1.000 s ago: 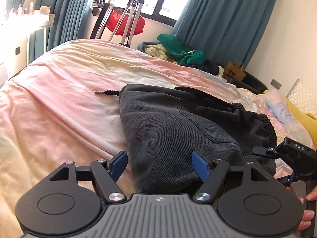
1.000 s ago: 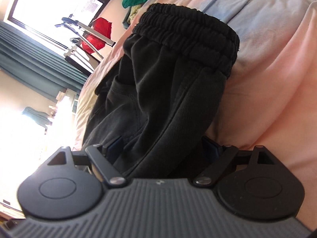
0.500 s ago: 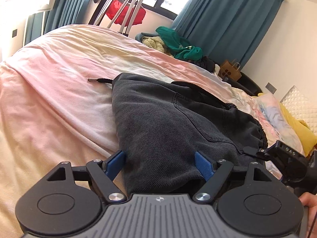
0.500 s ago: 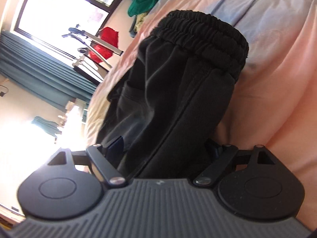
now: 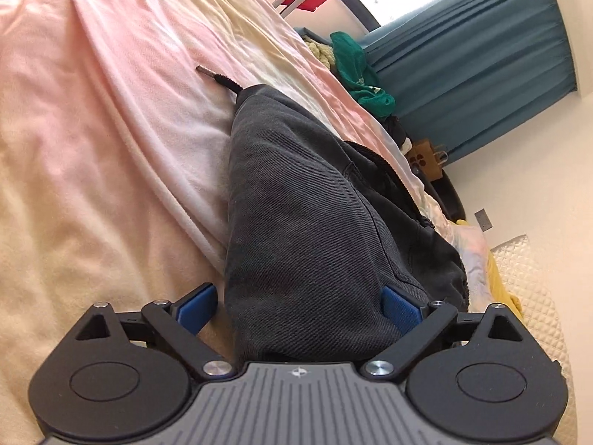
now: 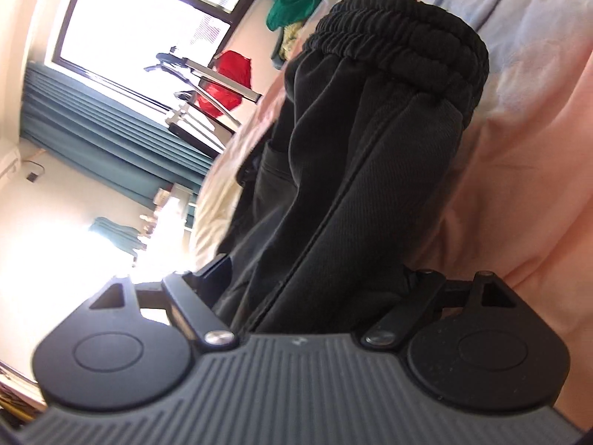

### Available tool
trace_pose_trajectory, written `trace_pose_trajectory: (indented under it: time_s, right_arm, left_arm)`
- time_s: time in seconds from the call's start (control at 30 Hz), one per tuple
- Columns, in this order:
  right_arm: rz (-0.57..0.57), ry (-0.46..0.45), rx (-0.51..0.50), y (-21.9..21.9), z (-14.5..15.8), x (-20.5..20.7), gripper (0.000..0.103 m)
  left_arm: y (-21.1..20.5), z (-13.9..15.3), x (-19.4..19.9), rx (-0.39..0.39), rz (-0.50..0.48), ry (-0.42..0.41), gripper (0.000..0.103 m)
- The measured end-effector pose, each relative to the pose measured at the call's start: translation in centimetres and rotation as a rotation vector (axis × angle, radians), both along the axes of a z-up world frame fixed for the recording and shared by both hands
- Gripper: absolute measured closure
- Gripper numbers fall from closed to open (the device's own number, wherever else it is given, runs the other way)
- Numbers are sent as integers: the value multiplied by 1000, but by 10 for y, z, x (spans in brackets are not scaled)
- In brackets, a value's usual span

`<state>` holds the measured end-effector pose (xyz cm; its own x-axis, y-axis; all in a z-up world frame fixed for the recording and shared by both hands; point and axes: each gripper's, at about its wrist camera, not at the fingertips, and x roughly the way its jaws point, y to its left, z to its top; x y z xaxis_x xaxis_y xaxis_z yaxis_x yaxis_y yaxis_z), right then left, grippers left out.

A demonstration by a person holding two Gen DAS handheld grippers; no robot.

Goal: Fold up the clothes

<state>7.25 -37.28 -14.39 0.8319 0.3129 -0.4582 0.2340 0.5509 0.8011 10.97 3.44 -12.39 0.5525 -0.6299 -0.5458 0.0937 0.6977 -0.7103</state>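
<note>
Left gripper (image 5: 300, 306): jaws spread wide, dark grey trousers (image 5: 296, 215) bunched between blue pads (image 5: 194, 306); right pad touches cloth, left pad just beside it. Right gripper (image 6: 315, 278): jaws equally wide, trouser fabric filling gap; pads mostly buried, contact unclear. Trousers lie on pink bedsheet (image 5: 92, 129), elastic waistband (image 6: 404, 33) up, drawstring tip (image 5: 207, 71) on sheet. Near edge of trousers hidden behind gripper bodies.

Right tool (image 6: 315, 278) pads buried under dark shorts (image 6: 370, 148).
</note>
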Motion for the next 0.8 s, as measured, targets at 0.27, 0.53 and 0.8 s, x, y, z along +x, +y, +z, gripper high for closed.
trace_pose_trajectory:
  time_s: [0.27,0.53,0.8]
  right_arm:
    - [-22,24,-197,16,13,-4,62]
    - [-47,-111,-289,35,55,-19,72]
    - [-84,-237,-249,9,117,-44,73]
  left_arm:
    - [-6,4,-2,59,-4,-60,39]
    - [-6,37,-21,57,30,-187,55]
    - [-41,117,-41,18,17,-317,61]
